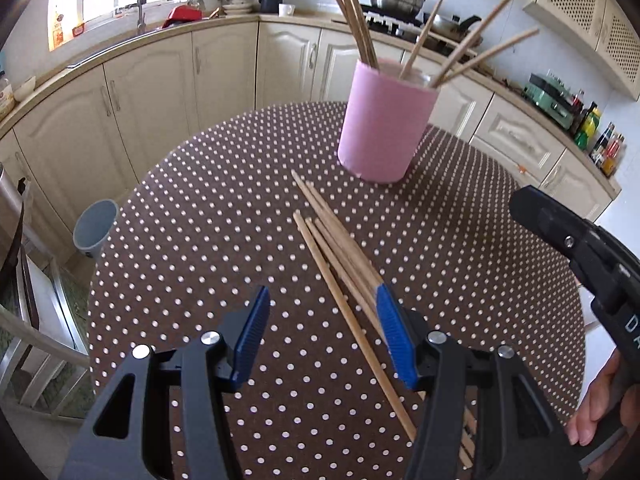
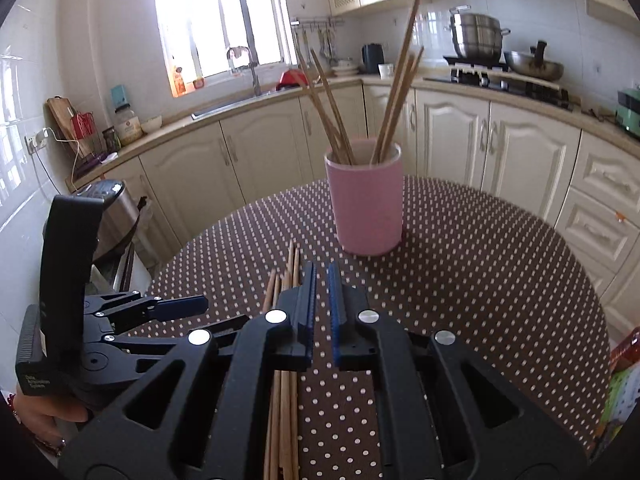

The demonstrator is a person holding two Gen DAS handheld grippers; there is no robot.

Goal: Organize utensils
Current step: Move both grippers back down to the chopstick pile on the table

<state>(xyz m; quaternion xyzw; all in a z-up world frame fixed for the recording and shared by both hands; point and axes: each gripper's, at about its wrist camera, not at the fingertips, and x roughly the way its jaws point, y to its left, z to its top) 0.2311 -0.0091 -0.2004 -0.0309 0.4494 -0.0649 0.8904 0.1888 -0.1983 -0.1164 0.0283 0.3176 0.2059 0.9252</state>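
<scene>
A pink cup (image 1: 384, 124) stands on the round brown polka-dot table (image 1: 200, 200) and holds several wooden chopsticks (image 1: 356, 16). Several more loose chopsticks (image 1: 336, 252) lie on the table in front of it. My left gripper (image 1: 320, 320) is open just above the near ends of these, one chopstick between its blue pads. In the right wrist view the cup (image 2: 368, 204) is ahead, and the loose chopsticks (image 2: 286, 272) run under my right gripper (image 2: 322, 292). The right gripper's jaws are nearly closed with a narrow gap and nothing between them. The left gripper (image 2: 176, 306) shows at left.
Kitchen cabinets and counter curve behind the table. A grey bin (image 1: 94, 228) stands on the floor at left. A steel bin (image 2: 116, 208) stands by the table's left side. A colourful box (image 2: 624, 380) lies at the table's right edge.
</scene>
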